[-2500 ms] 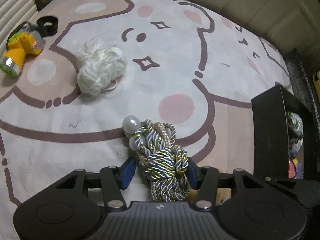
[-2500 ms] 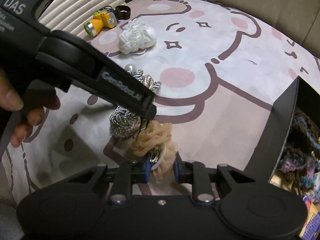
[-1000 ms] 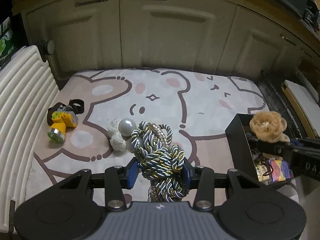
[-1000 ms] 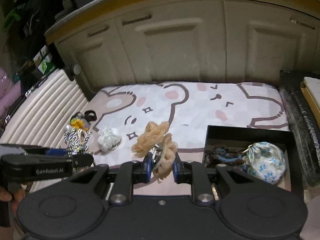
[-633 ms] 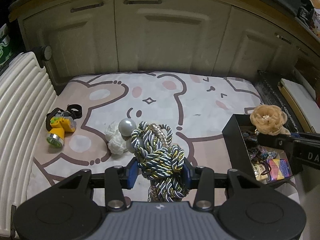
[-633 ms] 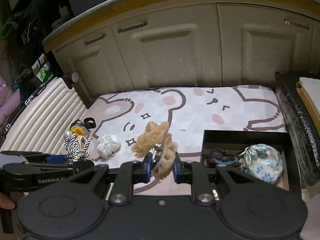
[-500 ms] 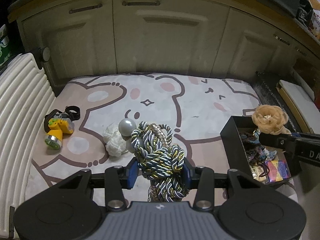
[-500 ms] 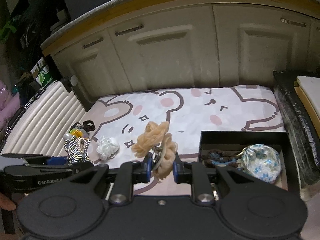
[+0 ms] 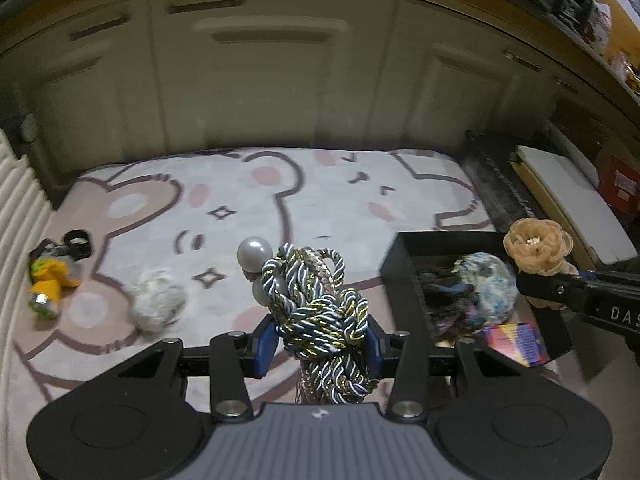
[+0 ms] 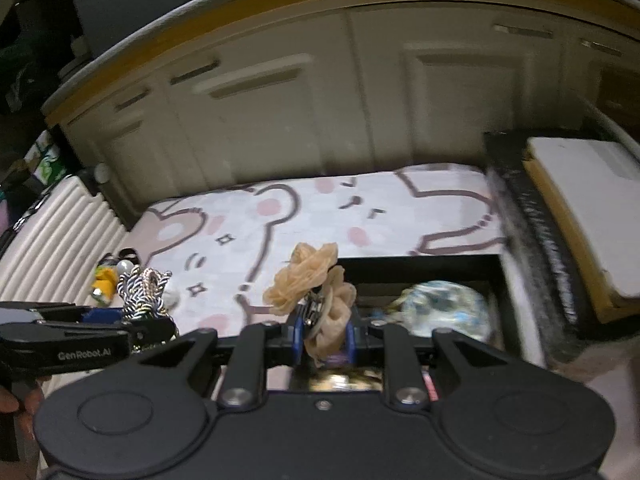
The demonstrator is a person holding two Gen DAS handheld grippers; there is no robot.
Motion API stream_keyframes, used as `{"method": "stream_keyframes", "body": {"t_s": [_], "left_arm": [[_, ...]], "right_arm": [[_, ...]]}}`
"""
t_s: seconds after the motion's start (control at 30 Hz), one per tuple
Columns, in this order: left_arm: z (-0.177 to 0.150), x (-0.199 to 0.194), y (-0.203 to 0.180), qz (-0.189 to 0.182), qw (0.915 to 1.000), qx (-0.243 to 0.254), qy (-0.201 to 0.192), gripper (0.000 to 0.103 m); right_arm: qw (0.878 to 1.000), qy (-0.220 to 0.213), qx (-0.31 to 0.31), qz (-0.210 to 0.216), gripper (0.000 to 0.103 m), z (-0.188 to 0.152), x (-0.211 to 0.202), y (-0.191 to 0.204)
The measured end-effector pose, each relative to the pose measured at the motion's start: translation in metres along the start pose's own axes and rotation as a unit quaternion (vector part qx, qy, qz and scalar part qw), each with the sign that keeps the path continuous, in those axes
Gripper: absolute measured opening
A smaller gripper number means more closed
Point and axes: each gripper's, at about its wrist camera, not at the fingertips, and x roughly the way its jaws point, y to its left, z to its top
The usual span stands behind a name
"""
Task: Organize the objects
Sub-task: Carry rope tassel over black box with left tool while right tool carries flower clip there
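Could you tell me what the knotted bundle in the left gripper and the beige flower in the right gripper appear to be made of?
The knotted bundle looks like twisted satin cord, dark blue-grey and white with glinting gold threads, with glossy pearl-like beads attached, probably plastic. The beige flower looks like thin, sheer fabric, perhaps organza or chiffon: its ruffled petals are crinkled and matte. Blur leaves both uncertain.
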Motion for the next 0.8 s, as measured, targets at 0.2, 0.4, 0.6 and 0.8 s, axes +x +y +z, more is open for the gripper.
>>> {"method": "stream_keyframes", "body": {"t_s": [0.2, 0.4, 0.6, 0.8], "left_arm": [[0.006, 0.014, -0.034, -0.023, 0.9996, 0.016, 0.004, 0.045], [0.009, 0.027, -0.065, -0.042, 0.9987, 0.029, 0.008, 0.045], [0.010, 0.037, -0.089, -0.060, 0.9975, 0.038, 0.006, 0.045], [0.011, 0.042, -0.108, -0.091, 0.9950, 0.041, 0.001, 0.045]], "right_arm": [[0.999, -0.004, 0.022, -0.024, 0.021, -0.005, -0.009, -0.040], [0.998, -0.009, 0.046, -0.041, 0.021, -0.009, -0.016, -0.075], [0.997, -0.010, 0.064, -0.049, 0.021, -0.014, -0.020, -0.099], [0.997, -0.008, 0.068, -0.048, 0.021, -0.017, -0.020, -0.109]]}}
